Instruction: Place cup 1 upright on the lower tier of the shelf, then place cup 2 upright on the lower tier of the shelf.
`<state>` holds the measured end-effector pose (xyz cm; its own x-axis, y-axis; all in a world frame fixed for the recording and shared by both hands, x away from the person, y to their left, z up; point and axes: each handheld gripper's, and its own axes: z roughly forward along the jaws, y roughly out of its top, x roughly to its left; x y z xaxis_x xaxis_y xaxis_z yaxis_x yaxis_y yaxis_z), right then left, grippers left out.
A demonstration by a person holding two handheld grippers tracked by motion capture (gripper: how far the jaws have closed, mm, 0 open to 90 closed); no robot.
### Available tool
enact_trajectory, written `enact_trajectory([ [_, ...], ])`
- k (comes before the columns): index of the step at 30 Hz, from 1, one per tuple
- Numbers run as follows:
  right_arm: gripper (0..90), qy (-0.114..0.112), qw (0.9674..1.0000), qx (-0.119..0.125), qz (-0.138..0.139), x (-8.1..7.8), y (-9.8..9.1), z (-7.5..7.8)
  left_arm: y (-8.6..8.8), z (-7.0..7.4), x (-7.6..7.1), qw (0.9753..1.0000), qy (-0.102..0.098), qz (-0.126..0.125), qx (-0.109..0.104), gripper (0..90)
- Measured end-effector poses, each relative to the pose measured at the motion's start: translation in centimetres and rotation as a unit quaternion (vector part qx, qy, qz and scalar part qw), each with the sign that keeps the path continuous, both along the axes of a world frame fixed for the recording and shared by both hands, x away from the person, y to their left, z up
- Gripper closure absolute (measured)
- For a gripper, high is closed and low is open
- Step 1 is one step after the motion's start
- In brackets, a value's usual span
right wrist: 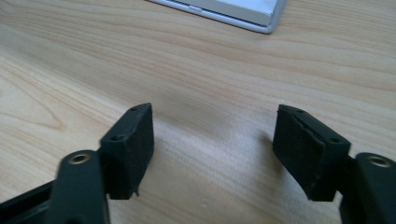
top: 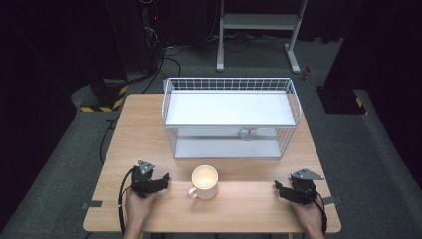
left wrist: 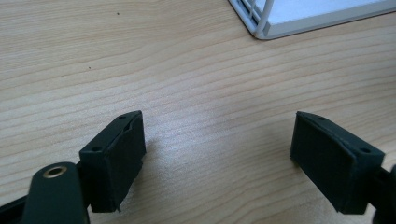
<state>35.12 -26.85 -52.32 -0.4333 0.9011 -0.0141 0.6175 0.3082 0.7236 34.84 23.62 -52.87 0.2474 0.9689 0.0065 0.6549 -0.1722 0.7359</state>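
On the wooden table [top: 149, 124], before the white wire rack [top: 229, 117], I see the cream mug [top: 205, 182] standing untouched between my left gripper [top: 161, 180] and right gripper [top: 279, 188]; both jaws gape wide, empty. I judge the reach comes next.

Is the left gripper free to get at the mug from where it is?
Probably yes: the left gripper is open, and bare table lies between it and the mug.

A mug [top: 205, 182] stands on the table [top: 149, 114] near the front edge, between the left gripper [top: 161, 180] and the right gripper [top: 279, 187]. Behind the mug, farther away, stands a wire rack [top: 229, 115].
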Motion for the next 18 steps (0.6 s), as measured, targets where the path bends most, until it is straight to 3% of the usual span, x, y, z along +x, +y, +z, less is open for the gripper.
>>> enact_trajectory([
  [6, 23.8, 0.002, 1.0000, -0.003, 0.003, 0.6, 0.1, 0.0, 0.0, 0.2, -0.3, 0.9999, 0.009, -0.006, 0.001, 15.7],
  [10, 22.9, 0.004, 1.0000, -0.002, 0.001, 0.7, 0.2, 0.0, -0.1, 0.6, -1.0, 0.9994, 0.006, -0.021, -0.028, 15.2],
  [18, 22.7, 0.004, 1.0000, -0.002, -0.001, 0.8, 0.2, 0.0, -0.7, 1.9, -2.7, 0.9970, -0.006, -0.049, -0.059, 14.8],
])
